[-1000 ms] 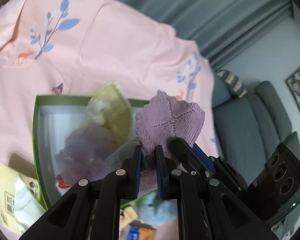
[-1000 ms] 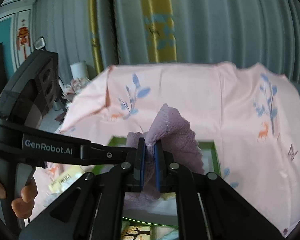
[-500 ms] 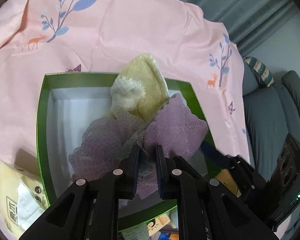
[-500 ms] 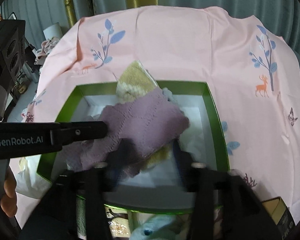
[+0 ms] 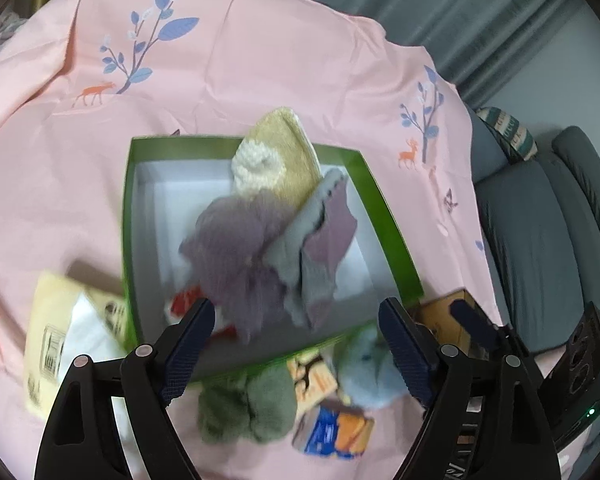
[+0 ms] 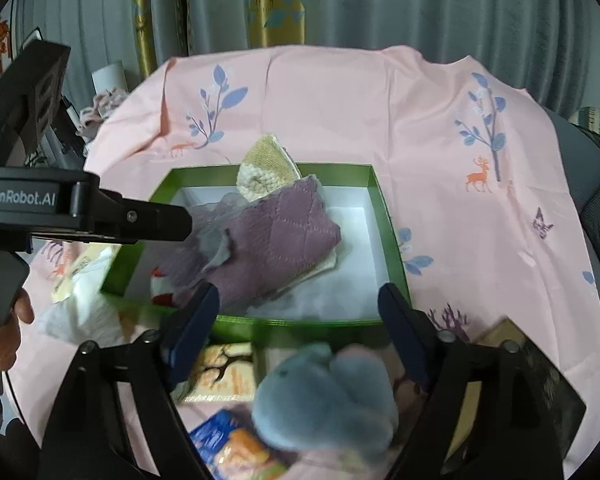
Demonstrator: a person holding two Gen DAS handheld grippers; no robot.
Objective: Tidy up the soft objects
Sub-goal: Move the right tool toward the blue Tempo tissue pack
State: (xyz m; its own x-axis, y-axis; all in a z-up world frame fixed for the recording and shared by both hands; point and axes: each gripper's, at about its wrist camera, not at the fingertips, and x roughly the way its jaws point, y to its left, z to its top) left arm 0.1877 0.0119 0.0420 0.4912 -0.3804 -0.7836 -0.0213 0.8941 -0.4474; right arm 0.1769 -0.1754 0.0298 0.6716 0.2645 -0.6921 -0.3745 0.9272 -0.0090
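Observation:
A green box (image 5: 384, 216) (image 6: 384, 216) with a white inside sits on the pink cloth. In it lie a mauve knitted cloth (image 6: 280, 240) (image 5: 332, 236), a yellow knitted hat with a cream pompom (image 5: 276, 156) (image 6: 266, 164), a purple mesh piece (image 5: 228, 244) and a grey cloth (image 5: 300, 248). My left gripper (image 5: 292, 344) is open and empty above the box's near edge. My right gripper (image 6: 296, 332) is open and empty above the box's near wall. A blue plush toy (image 6: 324, 396) (image 5: 368, 364) and a green plush (image 5: 248, 408) lie in front of the box.
A pink printed tablecloth (image 6: 380, 100) covers the table. Small picture cards (image 6: 216, 372) and a blue-orange packet (image 5: 332, 428) lie near the plush toys. A yellow tissue pack (image 5: 60, 340) lies left of the box. A brown box (image 6: 540, 384) is at the right. A grey sofa (image 5: 540, 220) stands beyond the table.
Both grippers were shut on the mauve knitted cloth and held it up; they lowered it into the green box, opened, and drew back. The cloth now rests in the box.

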